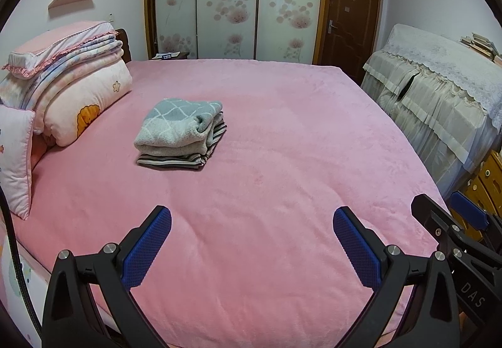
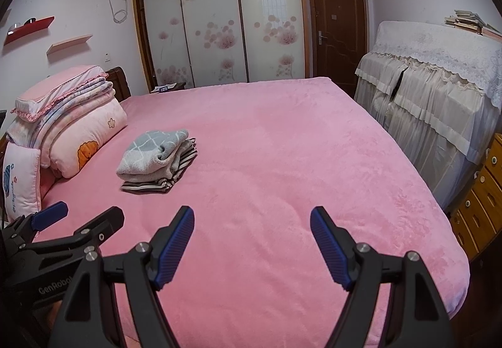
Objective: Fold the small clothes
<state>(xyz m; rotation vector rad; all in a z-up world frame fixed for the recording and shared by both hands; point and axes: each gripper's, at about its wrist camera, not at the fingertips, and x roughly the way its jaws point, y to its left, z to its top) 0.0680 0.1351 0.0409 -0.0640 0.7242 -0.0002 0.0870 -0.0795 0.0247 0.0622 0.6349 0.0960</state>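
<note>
Folding looks pretty much done: stacked clothes (image 1: 181,132) are left on the bed (image 1: 282,134), left gripper (image 1: 252,243) and right gripper (image 2: 252,243) held wide open and empty, so another garment would be needed next.

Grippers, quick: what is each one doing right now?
Left gripper: open, holding nothing, above the pink bedspread.
Right gripper: open, holding nothing.

The bed (image 1: 282,134) wears matt, fuzzy pink fleece. The folded clothes (image 1: 180,133) look soft, nubby knit. Far off, glossy wardrobe panels (image 1: 226,0) flank a varnished wooden door (image 1: 348,15).
</note>
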